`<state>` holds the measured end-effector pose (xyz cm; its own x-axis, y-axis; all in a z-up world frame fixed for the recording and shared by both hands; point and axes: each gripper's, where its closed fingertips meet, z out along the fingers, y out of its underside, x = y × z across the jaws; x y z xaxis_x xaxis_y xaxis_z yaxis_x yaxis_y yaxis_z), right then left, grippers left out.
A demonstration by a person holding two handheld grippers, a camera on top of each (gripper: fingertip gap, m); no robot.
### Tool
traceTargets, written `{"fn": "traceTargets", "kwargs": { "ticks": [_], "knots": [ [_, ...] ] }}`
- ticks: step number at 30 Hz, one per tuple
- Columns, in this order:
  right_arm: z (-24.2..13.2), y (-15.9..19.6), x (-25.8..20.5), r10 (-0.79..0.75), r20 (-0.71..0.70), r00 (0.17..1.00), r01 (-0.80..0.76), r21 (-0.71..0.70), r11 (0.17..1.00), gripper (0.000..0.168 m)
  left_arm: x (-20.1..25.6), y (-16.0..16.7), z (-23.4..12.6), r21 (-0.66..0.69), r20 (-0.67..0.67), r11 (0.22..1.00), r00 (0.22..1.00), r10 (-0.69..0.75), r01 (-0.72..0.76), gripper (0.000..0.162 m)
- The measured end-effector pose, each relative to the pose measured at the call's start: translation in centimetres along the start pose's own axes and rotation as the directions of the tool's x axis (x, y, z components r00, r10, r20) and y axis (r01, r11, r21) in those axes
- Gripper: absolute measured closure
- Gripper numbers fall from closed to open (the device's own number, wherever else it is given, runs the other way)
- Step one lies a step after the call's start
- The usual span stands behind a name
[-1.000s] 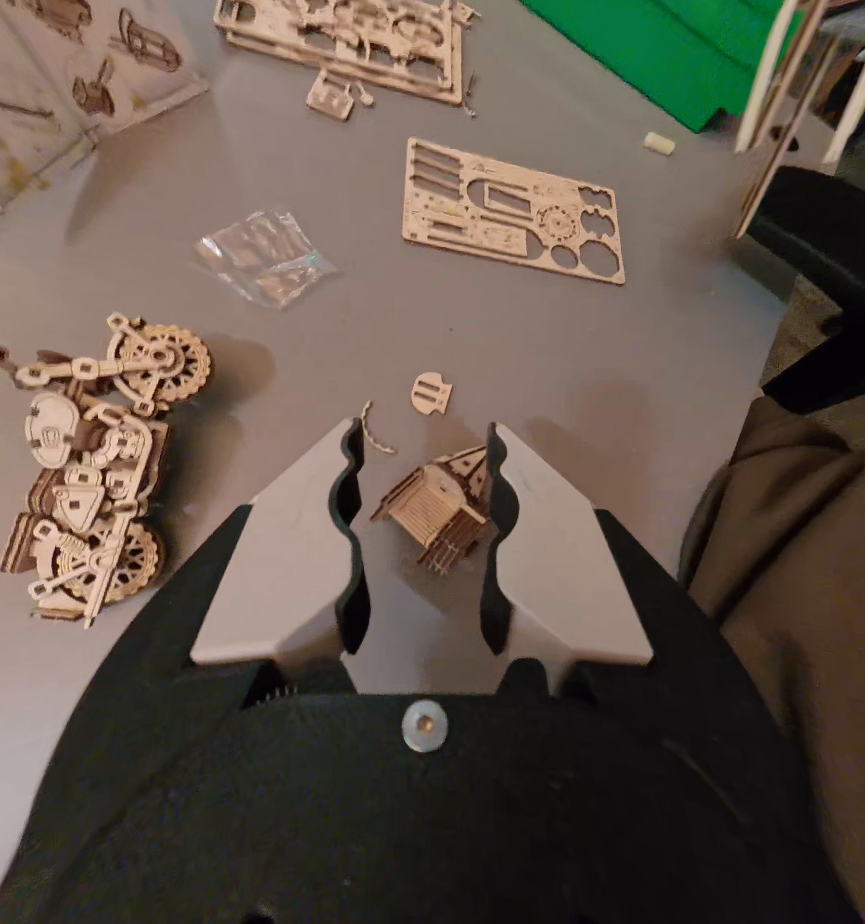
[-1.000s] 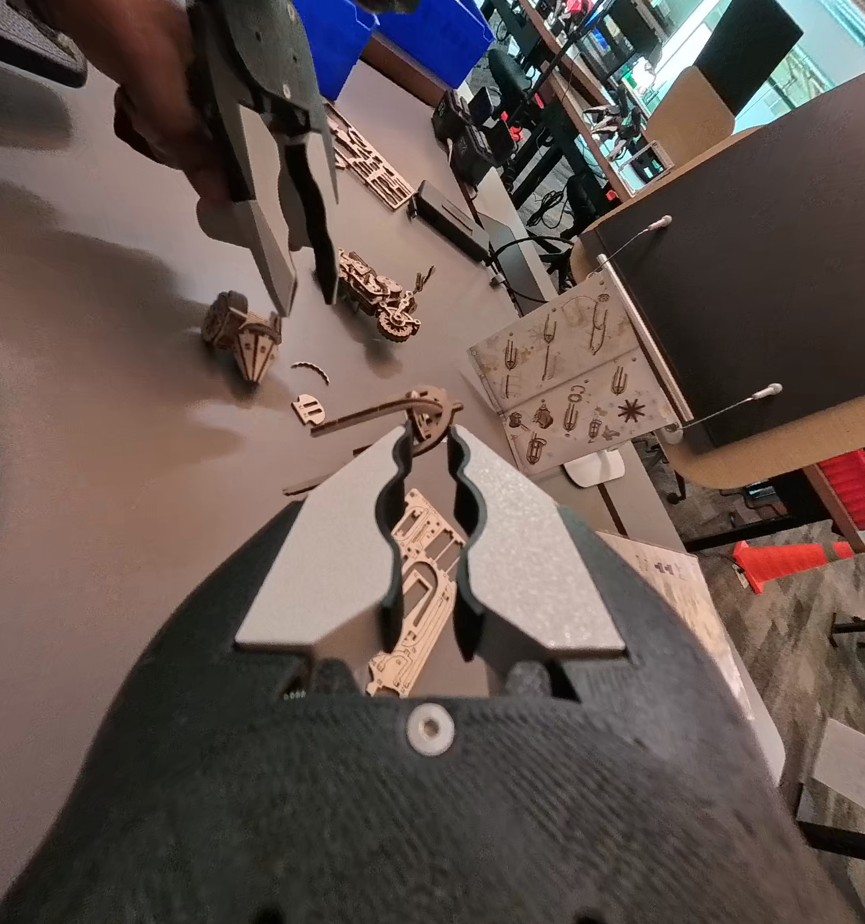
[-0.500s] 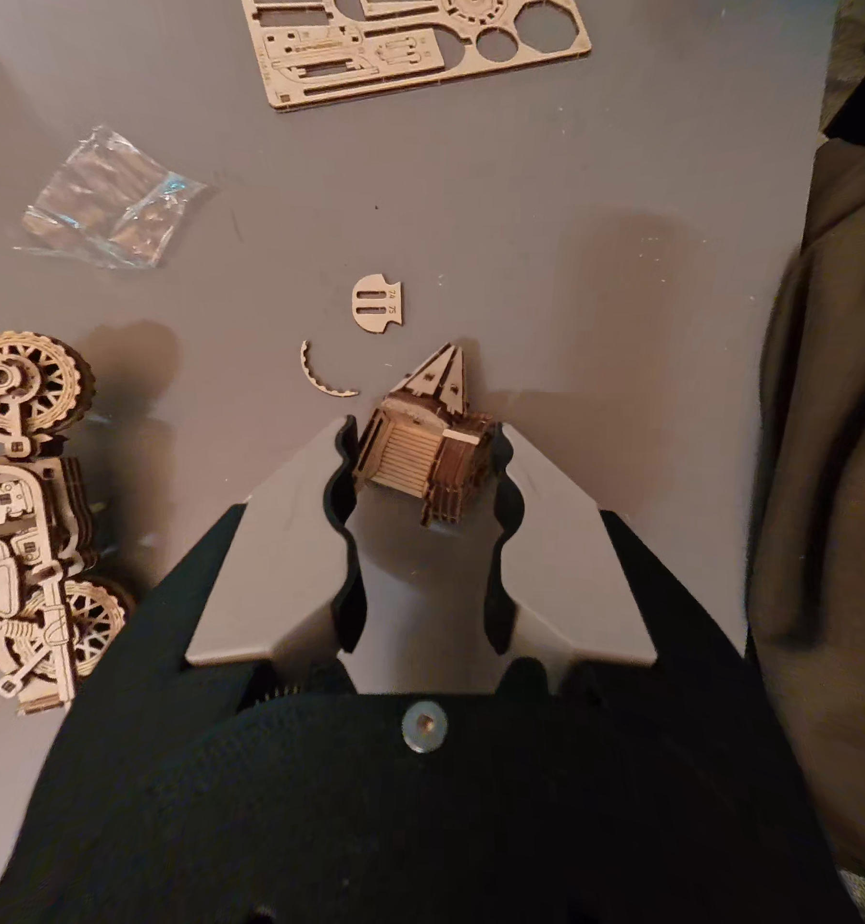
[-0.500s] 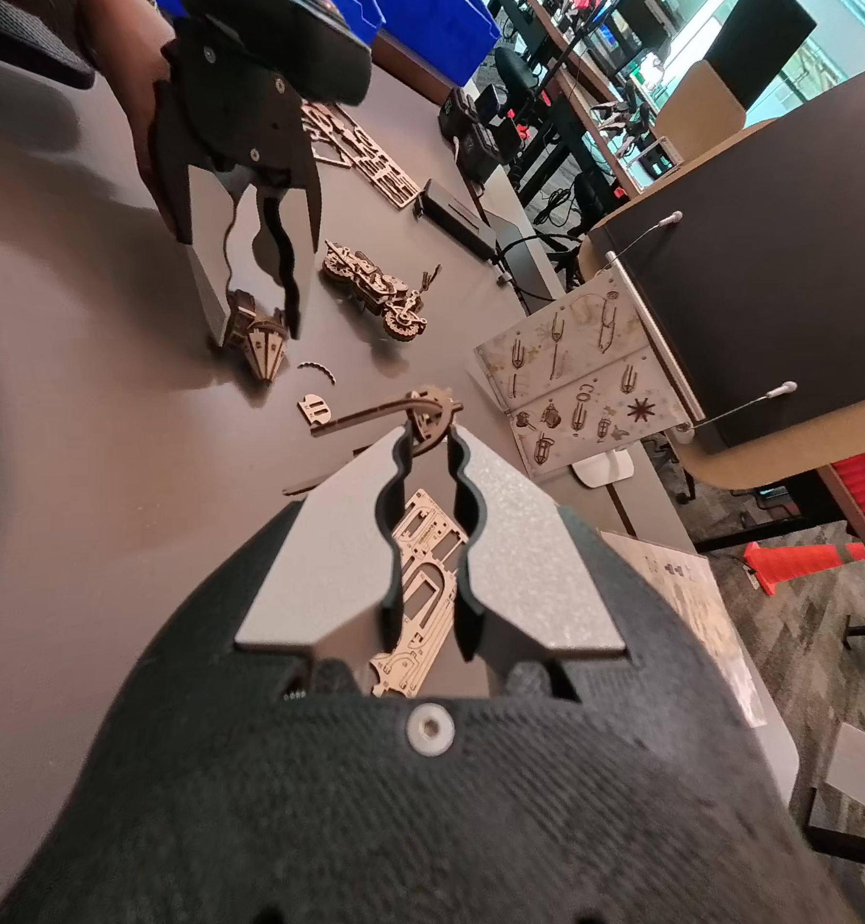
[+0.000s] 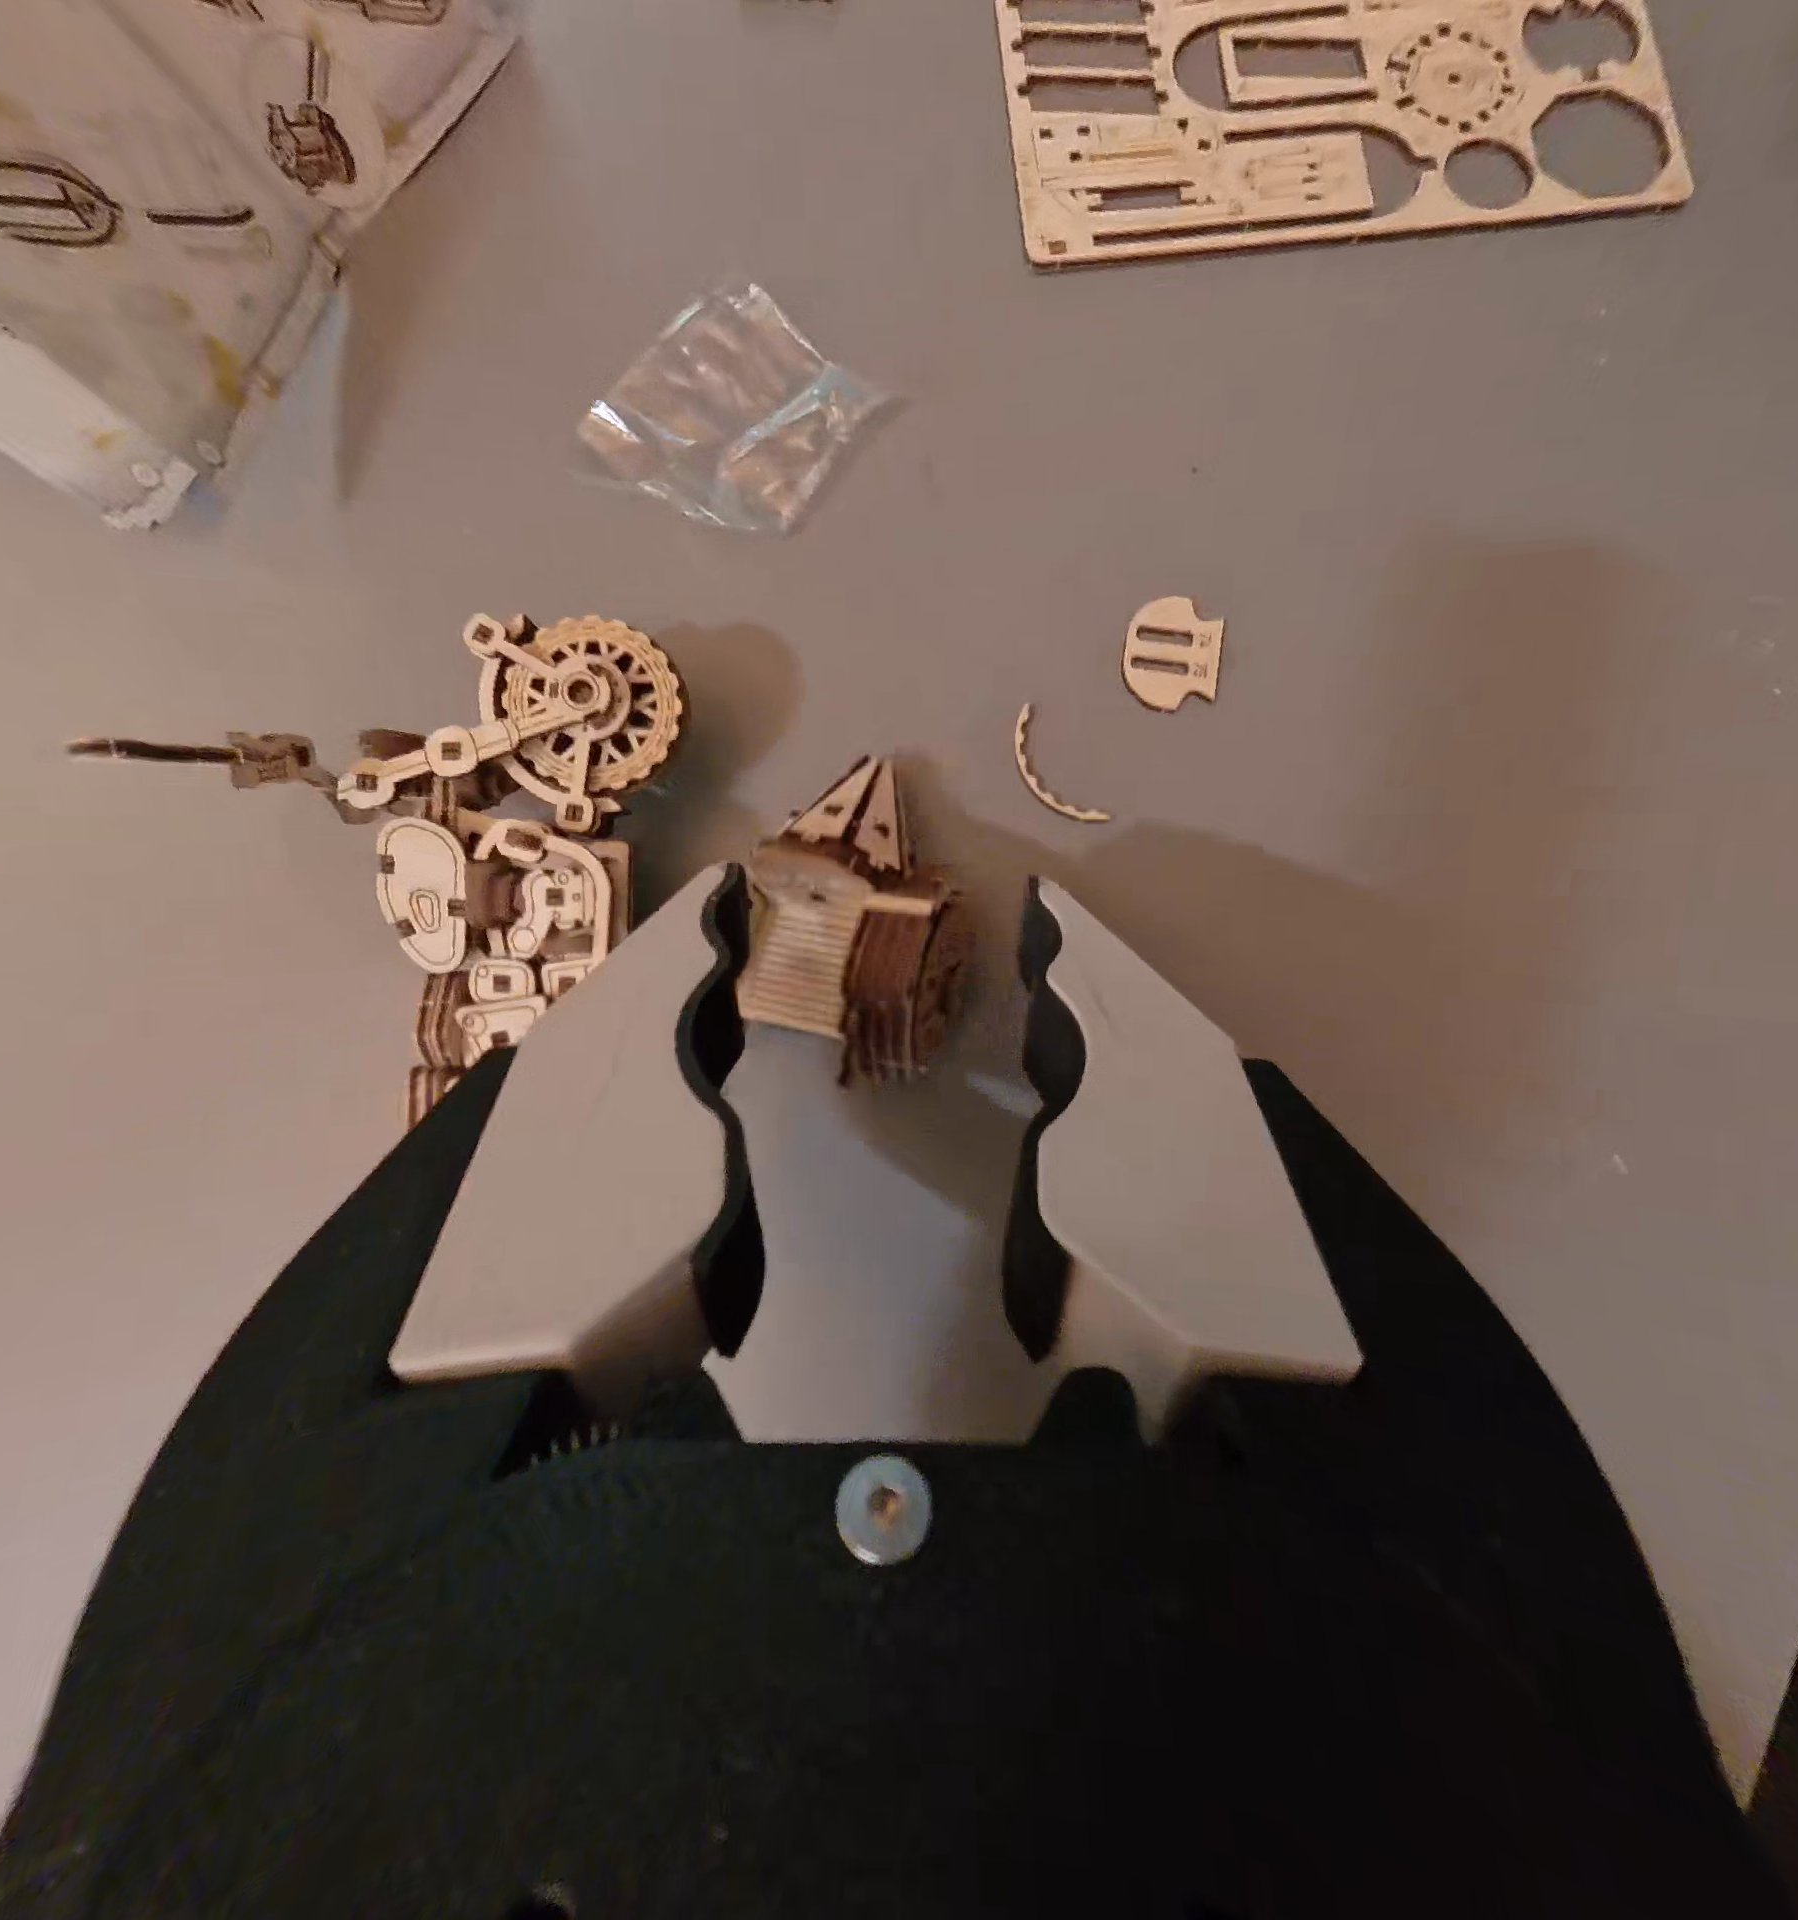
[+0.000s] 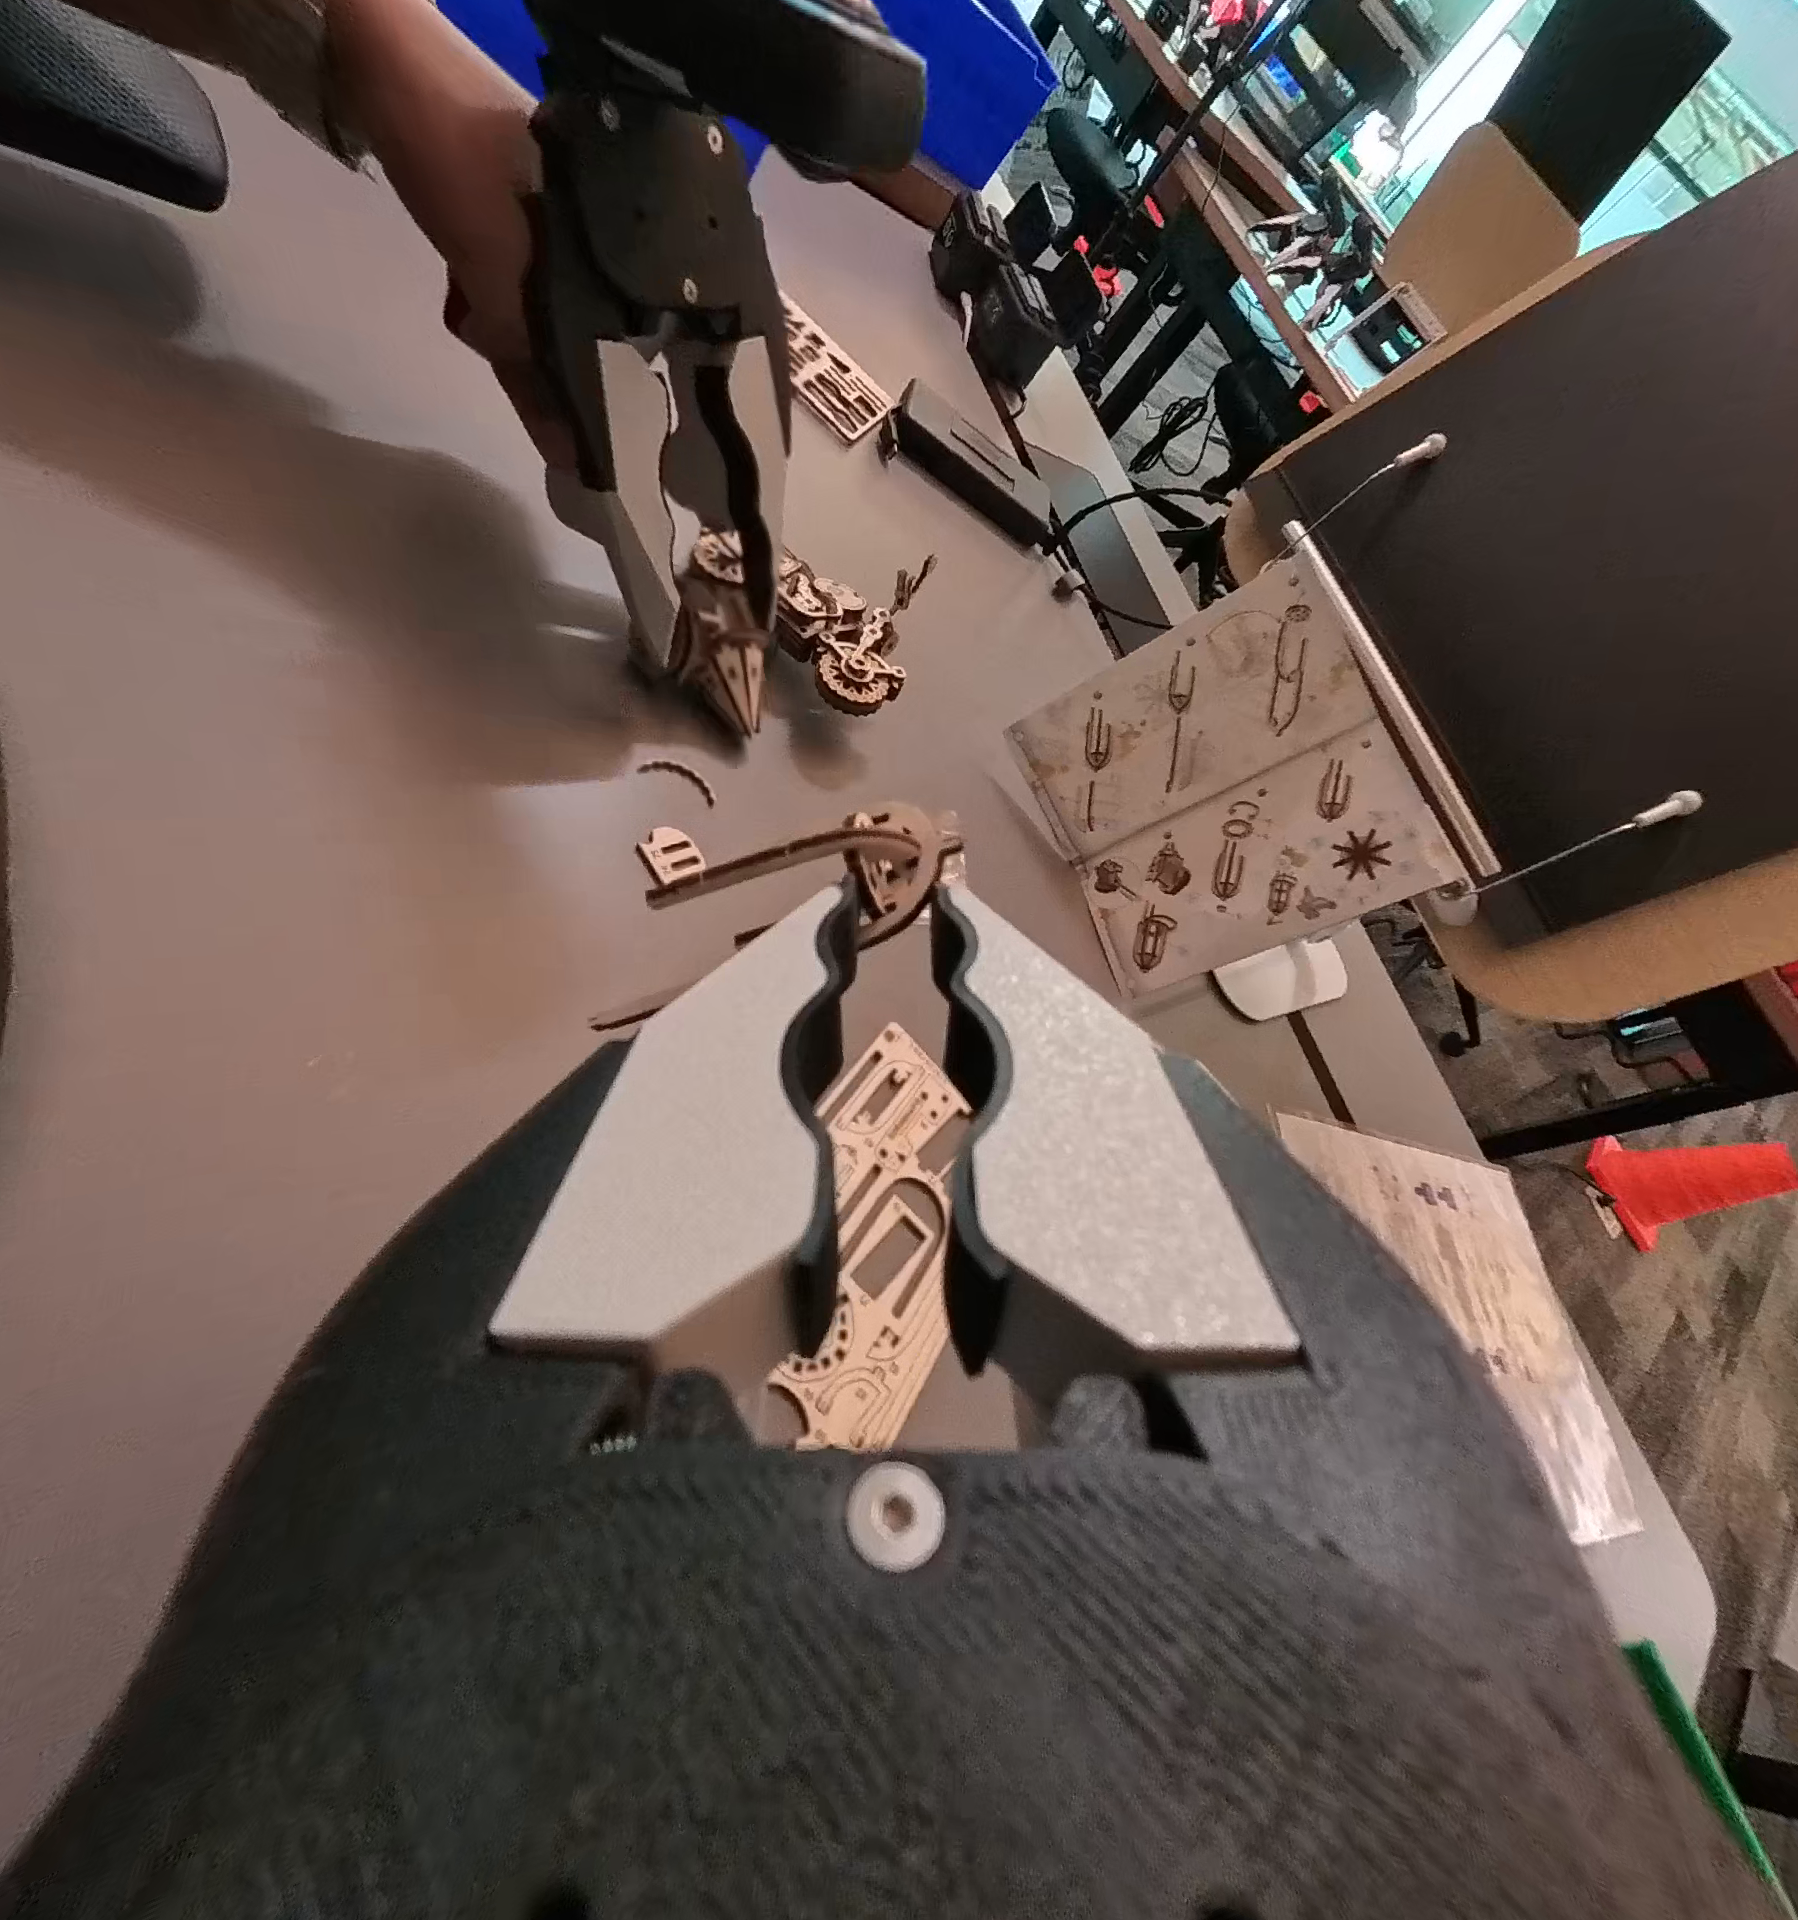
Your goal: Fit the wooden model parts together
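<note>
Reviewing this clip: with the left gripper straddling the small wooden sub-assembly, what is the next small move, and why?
Probably close the left gripper on the small wooden sub-assembly. Its jaws stand open on either side of the piece, which still appears to rest on the grey table, a gap showing at the right finger. The right gripper already pinches a long curved wooden part.

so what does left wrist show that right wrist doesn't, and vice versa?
Left wrist only: a crumpled clear plastic bag on the table, and the open left gripper straddling the small wooden sub-assembly.

Right wrist only: the right gripper shut on a curved wooden part, and a black device beyond the models.

Both: the wooden motorcycle model, the toothed arc piece, the slotted piece and the illustrated box.
</note>
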<state>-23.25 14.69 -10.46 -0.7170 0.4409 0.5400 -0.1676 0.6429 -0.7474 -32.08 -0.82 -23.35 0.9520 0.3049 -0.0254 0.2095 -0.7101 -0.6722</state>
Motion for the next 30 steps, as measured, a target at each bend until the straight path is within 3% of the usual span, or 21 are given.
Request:
{"fn": "traceTargets", "kwargs": {
  "ticks": [1,6,9,13,17,23,26,30],
  "knots": [
    [0.1,0.0,-0.1,0.005,0.005,1.0,-0.005,0.002,1.0,0.157,0.0,-0.3,0.0,0.01,0.001,1.0,1.0,-0.003,0.003,0.107],
    [0.6,0.1,-0.6,0.062,0.052,0.997,-0.063,0.031,0.998,0.157,0.3,-1.7,-1.2,0.08,0.045,0.997,0.999,0.006,-0.009,0.088],
    [1.1,-0.6,-1.5,0.123,0.114,0.986,-0.132,0.078,0.988,0.157,2.5,-4.6,-2.8,0.237,0.023,0.972,1.0,0.005,-0.01,0.086],
    [2.0,-1.8,-3.5,0.194,0.221,0.956,-0.224,0.119,0.967,0.157,8.9,-8.3,-4.1,0.425,-0.087,0.903,0.99,0.113,-0.066,0.098],
    [3.1,-2.3,-5.7,0.218,0.3,0.929,-0.26,0.106,0.96,0.156,12.7,-9.7,-4.3,0.491,-0.054,0.853,0.972,0.231,-0.175,0.116],
    [4.7,-1.7,-8.0,0.173,0.338,0.925,-0.199,0.044,0.979,0.156,13.8,-8.3,-3.0,0.446,0.001,0.848,0.948,0.318,-0.285,0.12],
    [5.4,-1.1,-8.9,0.164,0.359,0.919,-0.18,0.013,0.984,0.156,13.4,-8.0,-2.7,0.433,0.014,0.849,0.944,0.329,-0.302,0.139],
    [5.8,-0.7,-9.2,0.185,0.381,0.906,-0.198,-0.005,0.98,0.156,13.7,-7.4,-2.2,0.411,-0.018,0.859,0.939,0.342,-0.305,0.146]
  ]
}}
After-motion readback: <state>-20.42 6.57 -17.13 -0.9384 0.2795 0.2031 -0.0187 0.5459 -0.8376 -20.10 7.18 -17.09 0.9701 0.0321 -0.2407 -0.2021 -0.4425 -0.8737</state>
